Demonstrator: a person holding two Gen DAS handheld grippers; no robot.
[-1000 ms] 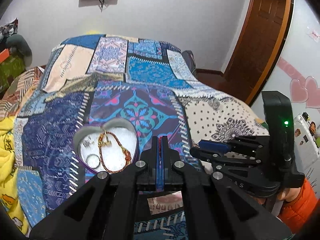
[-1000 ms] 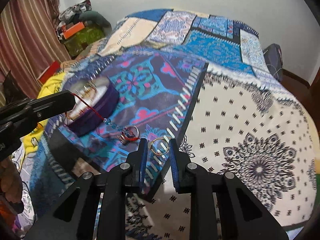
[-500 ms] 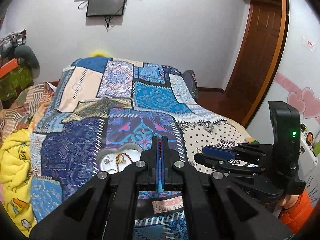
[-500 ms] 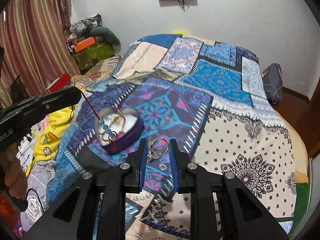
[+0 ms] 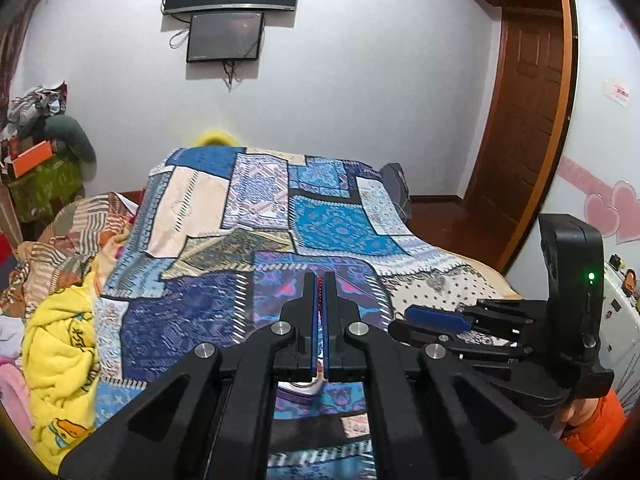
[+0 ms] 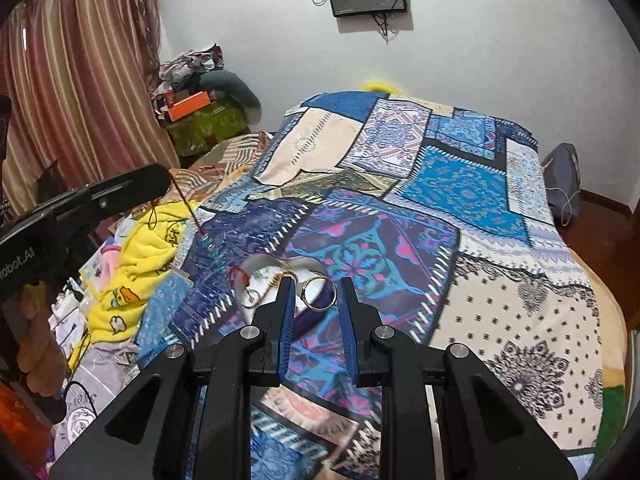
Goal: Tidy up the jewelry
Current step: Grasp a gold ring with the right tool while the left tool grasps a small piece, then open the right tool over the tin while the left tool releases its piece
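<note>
My left gripper (image 5: 319,280) is shut on a red cord bracelet (image 5: 319,294). In the right wrist view the left gripper (image 6: 160,178) is at the left, and the bracelet (image 6: 208,242) with blue beads hangs from it down over the bed. My right gripper (image 6: 318,286) is shut on a gold ring (image 6: 319,294), held above the heart-shaped jewelry box (image 6: 276,276). The box holds a gold chain and small pieces; the right gripper's fingers hide part of it. In the left wrist view the right gripper (image 5: 416,318) is at the right and the box (image 5: 298,386) barely shows under my fingers.
A patchwork bedspread (image 6: 420,200) covers the bed. A yellow blanket (image 6: 140,264) and clutter lie at the bed's left side. A dark bag (image 6: 564,176) sits on the floor at the far right. A wooden door (image 5: 524,128) stands at the right.
Both grippers have risen well above the bed, and the views now take in the wall and screen. The bracelet has lifted with the left gripper and hangs free. The ring stays in the right gripper.
</note>
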